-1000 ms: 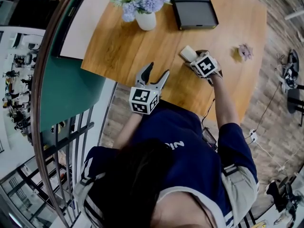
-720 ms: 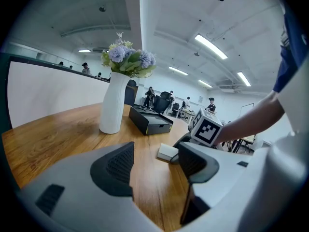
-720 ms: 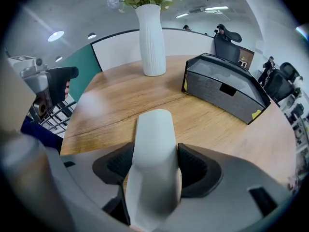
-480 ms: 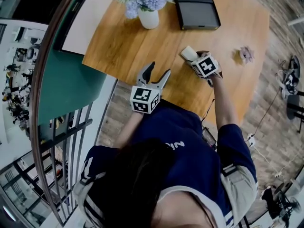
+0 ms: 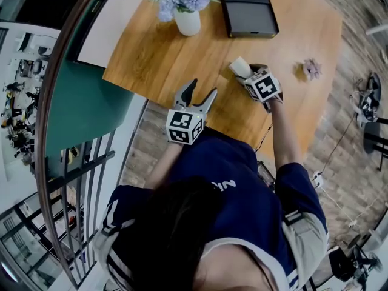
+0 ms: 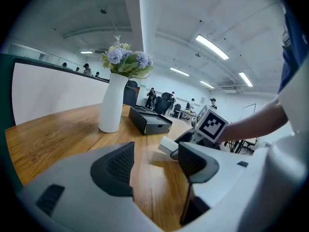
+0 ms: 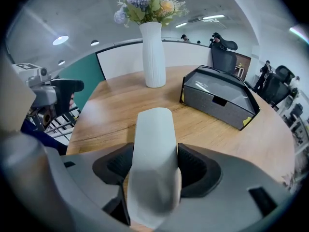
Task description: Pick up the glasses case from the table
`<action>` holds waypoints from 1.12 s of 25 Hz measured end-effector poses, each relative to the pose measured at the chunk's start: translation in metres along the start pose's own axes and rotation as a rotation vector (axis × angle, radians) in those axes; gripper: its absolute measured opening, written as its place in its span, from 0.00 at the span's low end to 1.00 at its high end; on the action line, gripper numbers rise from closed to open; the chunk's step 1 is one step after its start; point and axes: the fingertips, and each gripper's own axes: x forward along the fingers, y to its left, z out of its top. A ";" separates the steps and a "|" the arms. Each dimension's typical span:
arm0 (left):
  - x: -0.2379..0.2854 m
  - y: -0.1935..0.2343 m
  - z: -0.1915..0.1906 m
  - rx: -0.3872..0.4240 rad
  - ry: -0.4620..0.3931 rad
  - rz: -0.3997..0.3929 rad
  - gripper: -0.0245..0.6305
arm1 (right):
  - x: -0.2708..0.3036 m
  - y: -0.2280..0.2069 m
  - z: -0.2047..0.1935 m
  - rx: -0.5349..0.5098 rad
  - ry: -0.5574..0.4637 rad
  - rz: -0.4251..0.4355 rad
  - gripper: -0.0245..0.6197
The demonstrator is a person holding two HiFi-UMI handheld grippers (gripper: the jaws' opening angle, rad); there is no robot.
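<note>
A pale, oblong glasses case lies on the wooden table, pointing away from me. My right gripper is shut on it, a dark pad pressed against each long side. From the head view, the case pokes out beyond the right gripper, near the table's middle. My left gripper hovers open at the table's near edge with nothing between its fingers. In the left gripper view, its jaws frame bare wood, with the case and the right gripper's marker cube just beyond.
A white vase of flowers and a black box stand at the far side of the table. A small purplish object lies near the right edge. A dark railing runs down the left.
Neither gripper nor the case has visibly moved; only the head view shifts slightly.
</note>
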 end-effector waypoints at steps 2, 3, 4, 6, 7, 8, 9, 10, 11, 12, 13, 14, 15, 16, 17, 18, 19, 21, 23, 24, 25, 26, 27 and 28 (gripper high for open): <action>0.001 -0.003 0.000 0.001 -0.002 -0.003 0.47 | -0.005 0.000 0.002 -0.008 -0.013 -0.009 0.50; 0.001 -0.004 0.001 0.001 -0.003 -0.005 0.47 | -0.008 0.000 0.003 -0.010 -0.020 -0.014 0.50; 0.002 -0.006 0.001 0.001 -0.003 -0.007 0.47 | -0.012 0.000 0.005 -0.011 -0.027 -0.020 0.50; 0.002 -0.009 0.001 0.002 -0.004 -0.012 0.47 | -0.018 0.000 0.007 -0.011 -0.039 -0.032 0.50; 0.003 -0.010 0.002 0.003 -0.006 -0.015 0.47 | -0.021 -0.001 0.007 -0.009 -0.043 -0.039 0.50; 0.004 -0.011 0.002 0.003 -0.009 -0.018 0.47 | -0.024 -0.002 0.007 -0.007 -0.048 -0.045 0.50; 0.004 -0.013 0.002 0.004 -0.011 -0.022 0.47 | -0.027 -0.002 0.007 -0.004 -0.055 -0.051 0.50; 0.005 -0.014 0.002 0.005 -0.013 -0.024 0.47 | -0.031 -0.002 0.009 0.002 -0.067 -0.056 0.50; 0.005 -0.015 0.002 0.007 -0.015 -0.024 0.47 | -0.035 -0.002 0.011 0.011 -0.085 -0.058 0.50; 0.006 -0.017 0.002 0.008 -0.017 -0.023 0.47 | -0.040 -0.002 0.014 0.024 -0.108 -0.059 0.50; 0.006 -0.018 0.002 0.009 -0.019 -0.022 0.47 | -0.046 -0.002 0.017 0.037 -0.132 -0.061 0.50; 0.007 -0.019 0.001 0.008 -0.020 -0.023 0.47 | -0.050 -0.001 0.019 0.045 -0.147 -0.067 0.50; 0.007 -0.021 0.001 0.007 -0.021 -0.027 0.47 | -0.055 -0.001 0.019 0.046 -0.153 -0.074 0.50; 0.008 -0.023 0.001 0.007 -0.021 -0.030 0.47 | -0.059 0.000 0.019 0.043 -0.157 -0.083 0.50; 0.009 -0.024 0.001 0.007 -0.023 -0.034 0.47 | -0.063 0.001 0.020 0.041 -0.164 -0.090 0.50; 0.010 -0.026 0.002 0.008 -0.026 -0.039 0.47 | -0.068 0.001 0.021 0.041 -0.176 -0.098 0.50; 0.011 -0.028 0.003 0.010 -0.029 -0.043 0.47 | -0.074 0.001 0.023 0.044 -0.195 -0.105 0.50; 0.013 -0.032 0.006 0.016 -0.036 -0.053 0.47 | -0.086 0.002 0.028 0.063 -0.245 -0.117 0.50; 0.014 -0.035 0.006 0.021 -0.036 -0.065 0.47 | -0.098 0.005 0.029 0.092 -0.291 -0.129 0.50; 0.016 -0.037 0.007 0.022 -0.036 -0.073 0.47 | -0.104 0.006 0.029 0.102 -0.308 -0.138 0.50; 0.017 -0.039 0.008 0.023 -0.039 -0.080 0.47 | -0.110 0.006 0.029 0.107 -0.321 -0.149 0.50; 0.019 -0.041 0.010 0.024 -0.042 -0.086 0.47 | -0.115 0.007 0.029 0.110 -0.332 -0.161 0.50; 0.020 -0.042 0.012 0.024 -0.046 -0.092 0.47 | -0.120 0.007 0.029 0.112 -0.345 -0.173 0.50; 0.020 -0.045 0.013 0.024 -0.050 -0.098 0.47 | -0.126 0.008 0.029 0.117 -0.359 -0.186 0.50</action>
